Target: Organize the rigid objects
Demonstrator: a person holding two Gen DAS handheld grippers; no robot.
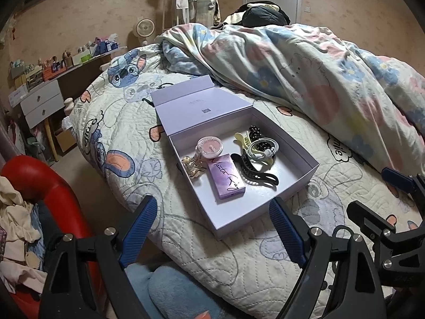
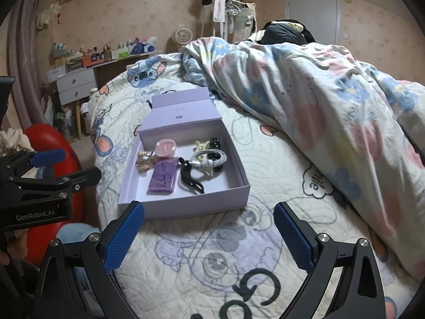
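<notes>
An open lilac box (image 1: 300, 180) (image 2: 186, 207) lies on the quilted bed with its lid folded back. Inside lie a purple case (image 1: 225, 179) (image 2: 162, 177), a pink round compact (image 1: 211, 146) (image 2: 166, 147), a gold hair clip (image 1: 192, 168) (image 2: 144, 160), a black claw clip (image 1: 255, 172) (image 2: 190, 178), a coiled white cable (image 1: 261, 150) (image 2: 212, 159) on a yellow clip, and a black beaded clip (image 1: 255, 132) (image 2: 214, 142). My left gripper (image 1: 213, 220) is open and empty before the box's near corner. My right gripper (image 2: 209, 226) is open and empty just short of the box.
A crumpled floral duvet (image 1: 305, 74) (image 2: 318, 101) is heaped to the right behind the box. A red chair (image 1: 39, 183) (image 2: 53, 143) with clothes stands left of the bed. A cluttered desk with white drawers (image 1: 42, 101) (image 2: 77, 85) lines the far wall.
</notes>
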